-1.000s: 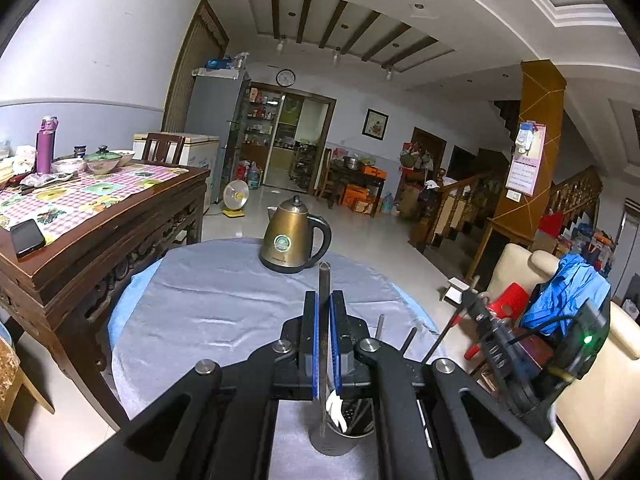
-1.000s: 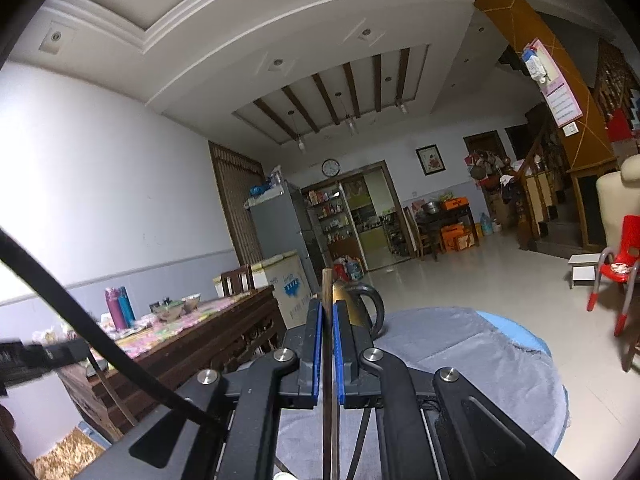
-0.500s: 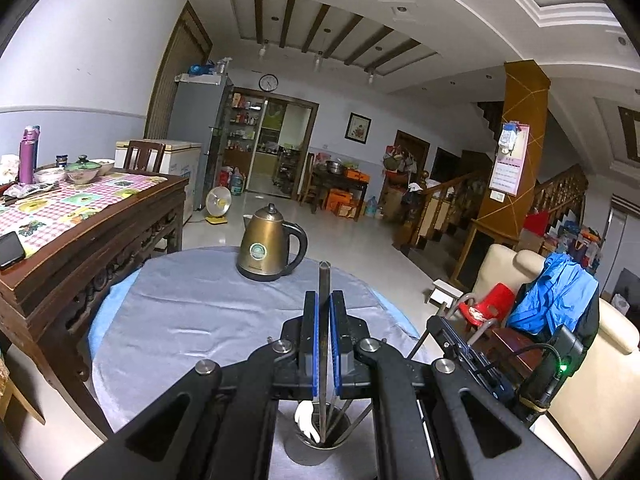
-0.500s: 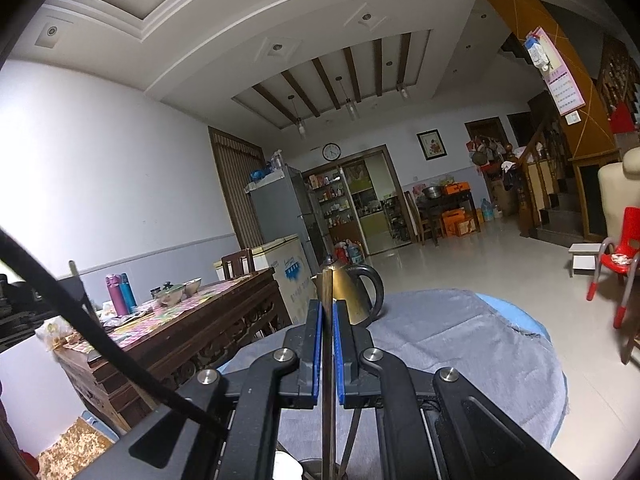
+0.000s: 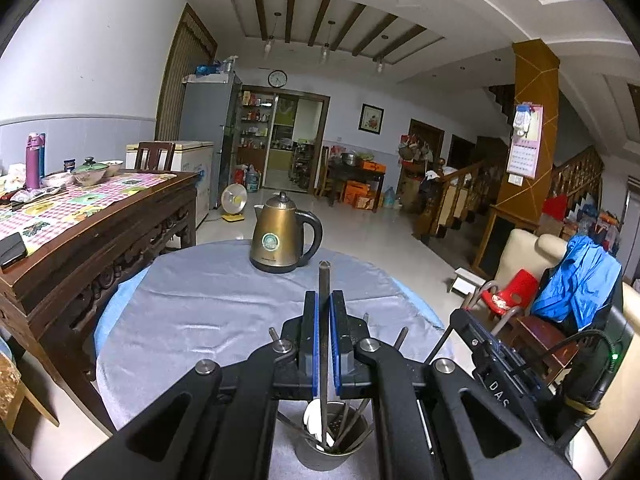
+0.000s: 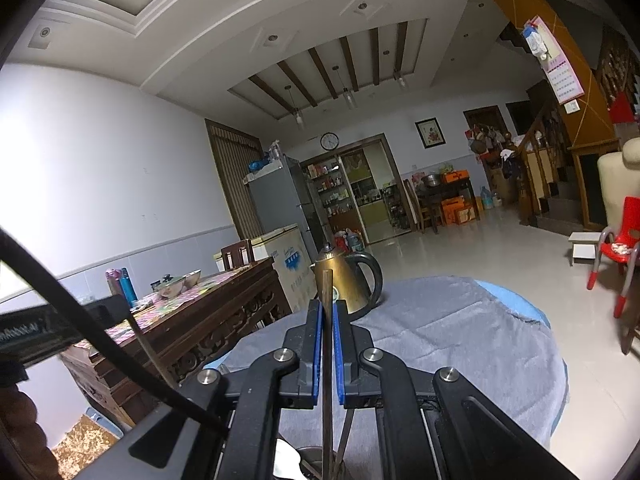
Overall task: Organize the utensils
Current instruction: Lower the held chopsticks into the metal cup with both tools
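Both jaws clamped: left gripper (image 5: 324, 344) and right gripper (image 6: 327, 350) each pinch an upright chopstick (image 5: 323, 320) over the metal holder cup (image 5: 331, 446) near the tabletop's front edge. Risk: tips snag on crowded utensils and tip the cup.

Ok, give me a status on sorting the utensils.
Done: the metal cup already holds a white spoon and several sticks. In hand: the left gripper and right gripper are each shut on one dark chopstick, held upright above the cup. Left: lowering and releasing both. No other loose utensils show on the grey cloth.
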Motion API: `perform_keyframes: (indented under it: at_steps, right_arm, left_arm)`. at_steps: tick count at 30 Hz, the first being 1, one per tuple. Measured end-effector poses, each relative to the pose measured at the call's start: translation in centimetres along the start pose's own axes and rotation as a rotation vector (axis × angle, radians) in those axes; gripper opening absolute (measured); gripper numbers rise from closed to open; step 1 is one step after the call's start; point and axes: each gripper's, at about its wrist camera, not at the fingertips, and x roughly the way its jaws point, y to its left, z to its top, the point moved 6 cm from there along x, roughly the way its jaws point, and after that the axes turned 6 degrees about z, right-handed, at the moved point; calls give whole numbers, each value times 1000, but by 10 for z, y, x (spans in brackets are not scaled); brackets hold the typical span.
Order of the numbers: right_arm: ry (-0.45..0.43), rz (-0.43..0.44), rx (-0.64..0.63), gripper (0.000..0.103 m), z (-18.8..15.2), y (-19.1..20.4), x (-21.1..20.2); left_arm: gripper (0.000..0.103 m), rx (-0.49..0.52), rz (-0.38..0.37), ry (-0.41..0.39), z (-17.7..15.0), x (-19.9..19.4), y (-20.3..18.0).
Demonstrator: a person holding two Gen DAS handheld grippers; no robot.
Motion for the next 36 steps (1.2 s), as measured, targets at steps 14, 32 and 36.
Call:
perform_keyframes:
  at_steps: [14, 32, 36]
  right_arm:
    - [31, -1, 12, 6, -8, -3, 4]
    - [52, -5, 46, 6, -12, -7, 10]
    - [52, -4, 48, 6, -13, -7, 10]
  left_arm:
    - [5, 19, 38, 42, -12, 11, 1]
    - [5, 20, 49, 76, -20, 18, 2]
    - [5, 19, 48, 77, -21, 19, 2]
